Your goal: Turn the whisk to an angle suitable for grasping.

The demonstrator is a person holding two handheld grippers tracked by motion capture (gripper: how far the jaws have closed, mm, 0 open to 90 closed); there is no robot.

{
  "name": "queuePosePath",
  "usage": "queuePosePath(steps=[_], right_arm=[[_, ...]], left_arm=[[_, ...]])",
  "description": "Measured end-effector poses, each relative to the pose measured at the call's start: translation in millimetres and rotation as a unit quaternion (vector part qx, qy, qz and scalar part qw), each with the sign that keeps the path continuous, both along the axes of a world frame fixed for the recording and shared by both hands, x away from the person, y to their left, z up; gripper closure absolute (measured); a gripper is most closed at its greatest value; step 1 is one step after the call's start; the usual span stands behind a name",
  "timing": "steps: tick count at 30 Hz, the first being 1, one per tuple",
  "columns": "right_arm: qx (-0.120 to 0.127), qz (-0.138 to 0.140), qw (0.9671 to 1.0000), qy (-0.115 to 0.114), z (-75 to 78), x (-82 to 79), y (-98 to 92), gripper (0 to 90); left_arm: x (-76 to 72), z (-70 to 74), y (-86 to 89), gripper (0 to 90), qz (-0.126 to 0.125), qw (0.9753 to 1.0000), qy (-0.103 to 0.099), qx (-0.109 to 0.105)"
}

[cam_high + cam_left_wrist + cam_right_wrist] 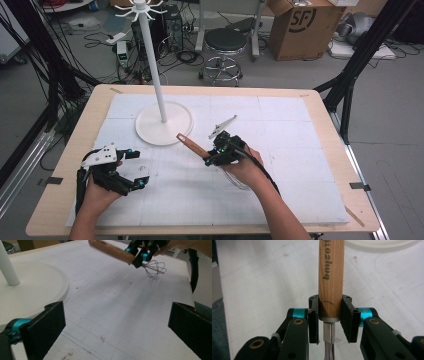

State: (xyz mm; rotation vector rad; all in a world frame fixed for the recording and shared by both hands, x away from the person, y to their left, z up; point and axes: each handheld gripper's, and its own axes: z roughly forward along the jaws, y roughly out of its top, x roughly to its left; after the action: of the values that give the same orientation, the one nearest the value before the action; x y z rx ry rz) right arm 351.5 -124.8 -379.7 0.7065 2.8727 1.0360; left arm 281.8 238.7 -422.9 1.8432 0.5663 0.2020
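The right gripper clamps the light, stiff whisk at its wooden handle base, above the worktop, sparing the springy wires, while the left gripper rests open.

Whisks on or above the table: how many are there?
1. The wooden-handled whisk is clamped at the base of its handle by the right gripper, lifted off the white mat beside the stand's round base.
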Motion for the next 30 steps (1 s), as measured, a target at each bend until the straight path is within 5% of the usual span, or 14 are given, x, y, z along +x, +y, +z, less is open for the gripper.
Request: queuePosePath(steps=[11,30], right_arm=[[0.079,-0.009,0.9965,-0.024,27.6,2.0,-27.2,71.2],[0.141,-0.004,0.9884,-0.058,55.3,2.7,-44.1,71.2]], left_arm=[[0.0,-0.1,-0.6,1.7,0.001,1.0,-0.001,0.002],[0.1,-0.3,-6.8,1.7,-0.011,0.9999,-0.003,0.006]])
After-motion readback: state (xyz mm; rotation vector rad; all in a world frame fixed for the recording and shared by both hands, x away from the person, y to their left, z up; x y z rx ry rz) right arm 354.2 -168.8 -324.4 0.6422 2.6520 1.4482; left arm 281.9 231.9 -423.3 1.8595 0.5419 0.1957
